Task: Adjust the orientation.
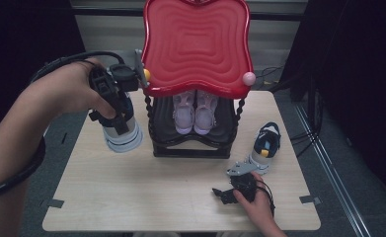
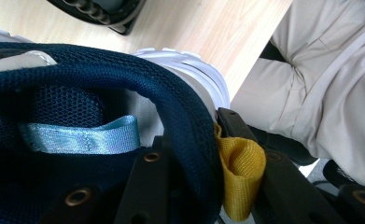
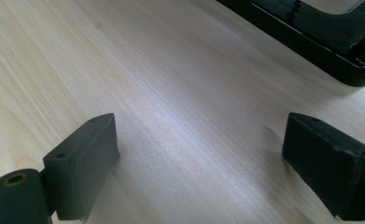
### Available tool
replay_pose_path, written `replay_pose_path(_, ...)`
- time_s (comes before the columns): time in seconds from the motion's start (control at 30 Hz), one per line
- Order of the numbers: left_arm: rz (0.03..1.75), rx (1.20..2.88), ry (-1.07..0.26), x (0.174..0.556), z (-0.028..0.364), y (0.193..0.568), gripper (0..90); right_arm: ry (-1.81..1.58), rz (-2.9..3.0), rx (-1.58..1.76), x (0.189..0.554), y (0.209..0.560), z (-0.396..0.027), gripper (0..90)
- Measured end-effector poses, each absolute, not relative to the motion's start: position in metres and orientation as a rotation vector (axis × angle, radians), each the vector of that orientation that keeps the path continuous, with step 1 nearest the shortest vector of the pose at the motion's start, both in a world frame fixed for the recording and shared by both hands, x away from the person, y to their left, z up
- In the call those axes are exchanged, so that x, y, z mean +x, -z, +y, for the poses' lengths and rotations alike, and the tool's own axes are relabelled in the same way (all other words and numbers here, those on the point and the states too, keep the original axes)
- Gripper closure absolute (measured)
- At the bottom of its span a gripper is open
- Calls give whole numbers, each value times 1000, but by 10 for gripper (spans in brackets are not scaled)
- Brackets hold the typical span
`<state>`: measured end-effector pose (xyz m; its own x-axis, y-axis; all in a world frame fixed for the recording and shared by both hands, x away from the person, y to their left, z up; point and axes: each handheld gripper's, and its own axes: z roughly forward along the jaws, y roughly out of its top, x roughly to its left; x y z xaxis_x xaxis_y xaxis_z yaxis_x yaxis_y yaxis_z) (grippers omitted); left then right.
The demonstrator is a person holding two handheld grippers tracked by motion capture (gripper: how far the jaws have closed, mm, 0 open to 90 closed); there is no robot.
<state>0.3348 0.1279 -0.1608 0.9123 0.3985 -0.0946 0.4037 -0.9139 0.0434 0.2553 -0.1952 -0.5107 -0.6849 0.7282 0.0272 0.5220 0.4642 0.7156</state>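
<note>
On the left I have the left gripper (image 1: 115, 106) clamped on the heel collar of a navy shoe (image 1: 121, 129), one jaw inside the opening and one outside, against a yellow woven pull loop (image 2: 240, 177). The shoe hangs sole-down above the left part of the pale wood-grain worktop (image 1: 146, 197), just left of the rack. Close up, its collar is padded navy mesh, a pale blue ribbon tab (image 2: 84, 138) lies inside, and the sole is white ribbed rubber; its toe is cut off from me there. My left hand (image 1: 67, 91) wraps the gripper body from the left, forearm slanting in from the near-left corner, cable looping beneath it. In the middle stands a glossy black rack (image 1: 190, 143) with twisted posts and a red rippled plastic top (image 1: 196, 44) of wavy outline; a pair of pale pink shoes (image 1: 194, 111) sits on its shelf, heels hidden under the top. Further right a second navy shoe (image 1: 265, 145) with white sole and yellow patch rests on the worktop. Near it, my right hand (image 1: 257, 202) holds the right gripper (image 1: 223, 193) low on the wood, jaws spread wide with nothing between them.
</note>
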Motion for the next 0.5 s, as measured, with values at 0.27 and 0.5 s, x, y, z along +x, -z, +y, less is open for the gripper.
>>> replay_pose_path(0.27, 623, 3021, 121, 338, 123, 151, 743, -1043, 2434, 1068, 255, 511, -195, 99)
replay_pose_path(0.5, 626, 3003, 113, 338, 119, 143, 743, -1043, 2434, 1068, 255, 511, -195, 99)
